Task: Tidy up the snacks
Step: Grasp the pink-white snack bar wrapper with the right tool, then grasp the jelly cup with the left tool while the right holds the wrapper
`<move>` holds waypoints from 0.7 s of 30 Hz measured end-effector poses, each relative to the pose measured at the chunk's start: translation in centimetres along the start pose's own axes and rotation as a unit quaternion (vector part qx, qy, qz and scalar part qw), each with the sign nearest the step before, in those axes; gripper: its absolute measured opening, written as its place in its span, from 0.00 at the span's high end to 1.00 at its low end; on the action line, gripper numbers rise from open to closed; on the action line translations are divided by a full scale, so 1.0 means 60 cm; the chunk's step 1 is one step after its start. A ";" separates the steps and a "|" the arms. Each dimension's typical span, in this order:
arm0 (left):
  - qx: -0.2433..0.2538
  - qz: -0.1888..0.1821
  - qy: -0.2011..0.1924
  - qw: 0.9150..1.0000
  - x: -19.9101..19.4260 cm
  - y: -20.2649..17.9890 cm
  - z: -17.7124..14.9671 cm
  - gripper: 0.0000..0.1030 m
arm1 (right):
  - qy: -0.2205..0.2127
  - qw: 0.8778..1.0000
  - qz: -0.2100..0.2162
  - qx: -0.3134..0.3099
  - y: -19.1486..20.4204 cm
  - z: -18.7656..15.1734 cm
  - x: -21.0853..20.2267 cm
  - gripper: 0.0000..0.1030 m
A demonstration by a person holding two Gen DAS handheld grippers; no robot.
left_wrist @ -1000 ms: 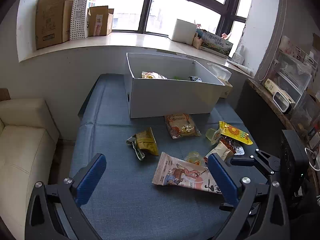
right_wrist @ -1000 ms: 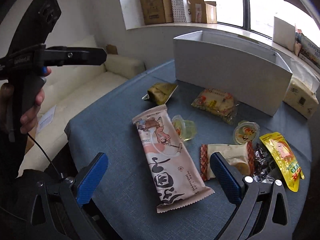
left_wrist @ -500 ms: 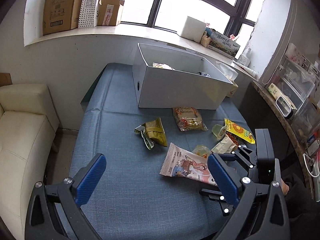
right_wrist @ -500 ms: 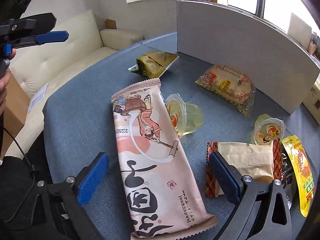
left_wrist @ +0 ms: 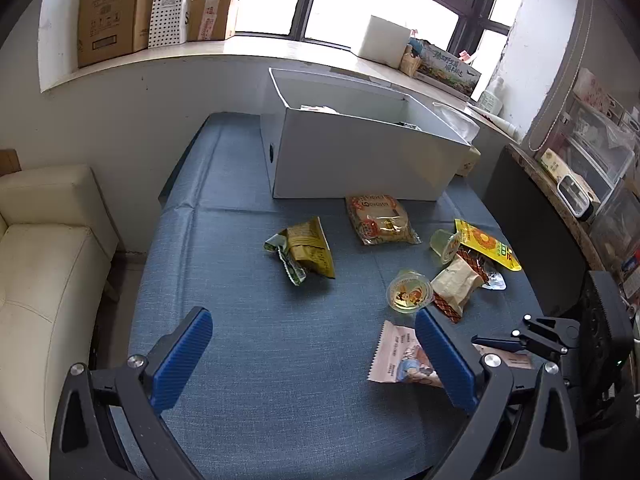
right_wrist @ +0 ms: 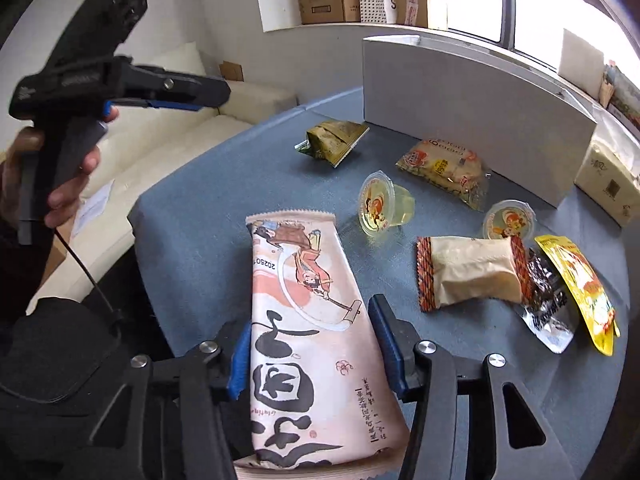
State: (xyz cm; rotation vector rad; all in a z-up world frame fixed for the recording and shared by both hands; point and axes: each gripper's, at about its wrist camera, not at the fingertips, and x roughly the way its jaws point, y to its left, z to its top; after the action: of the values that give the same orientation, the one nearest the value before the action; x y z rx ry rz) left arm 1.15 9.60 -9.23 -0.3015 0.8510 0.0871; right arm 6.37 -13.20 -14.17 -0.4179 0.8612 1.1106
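Note:
My right gripper is shut on the long pink snack packet at its near half; the packet also shows in the left wrist view. My left gripper is open and empty above the blue table, well left of the packet. A white box stands at the back with some snacks inside. Loose on the cloth lie a green-gold packet, a clear cracker bag, two jelly cups, a beige packet and a yellow pouch.
A cream sofa is left of the table. Cardboard boxes sit on the windowsill. Shelves with containers stand at the right. A tissue box sits beside the white box.
My right gripper has closed on the pink packet, which was lying free between open fingers before. My left gripper has pulled back and left.

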 end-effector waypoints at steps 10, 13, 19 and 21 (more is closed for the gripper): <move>0.100 -0.016 0.048 0.994 0.085 -0.113 0.009 0.00 | -0.055 0.992 -0.032 0.113 -0.079 -0.070 -0.097 0.46; 0.132 -0.015 0.059 0.989 0.119 -0.153 0.008 0.00 | -0.082 0.985 -0.050 0.145 -0.103 -0.089 -0.137 0.46; 0.167 0.004 0.069 0.983 0.175 -0.199 0.013 0.00 | -0.120 0.973 -0.064 0.186 -0.134 -0.110 -0.193 0.45; 0.166 -0.005 0.079 0.983 0.191 -0.197 0.014 0.11 | -0.128 0.971 -0.068 0.190 -0.137 -0.113 -0.200 0.45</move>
State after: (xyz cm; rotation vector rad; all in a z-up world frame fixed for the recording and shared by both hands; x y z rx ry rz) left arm 11.61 -1.96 -14.65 0.0015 1.0047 -0.0895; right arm 9.05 -28.46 -9.98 -0.0120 0.7811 0.8273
